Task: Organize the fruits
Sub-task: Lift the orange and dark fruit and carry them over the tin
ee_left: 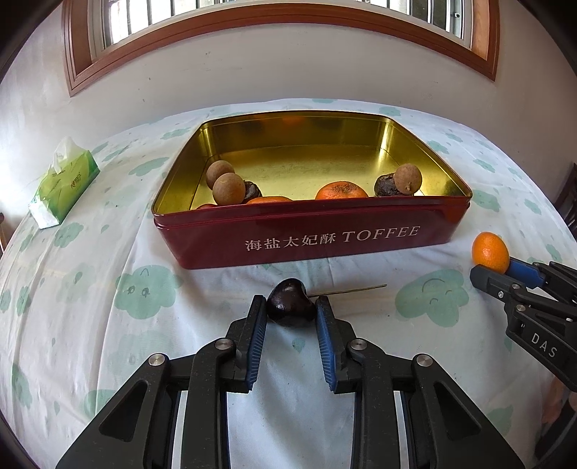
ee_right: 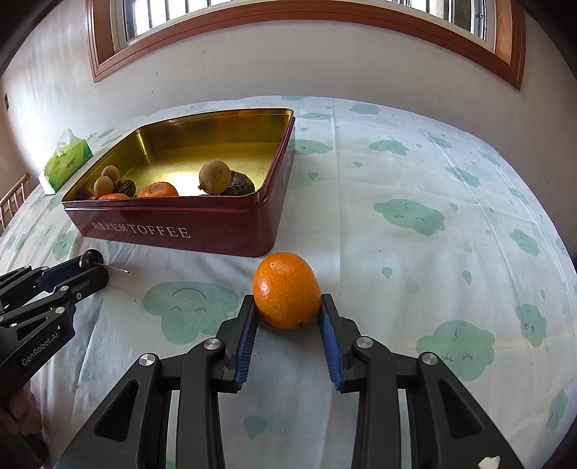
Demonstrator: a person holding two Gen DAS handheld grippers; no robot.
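Daylight comes through a barred window [ee_left: 281, 14] in a brown wooden frame, set in a scuffed white wall [ee_left: 288, 72]. Below, a counter [ee_right: 414, 252] wears a pale cloth printed with green clouds.

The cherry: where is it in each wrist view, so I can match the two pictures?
Left wrist: cherry low centre, pinched in the left claw, stem pointing right.
Right wrist: cherry at far left, at the tip of the left claw.
Shared landmark: the red TOFFEE tin, just behind the cherry in both.
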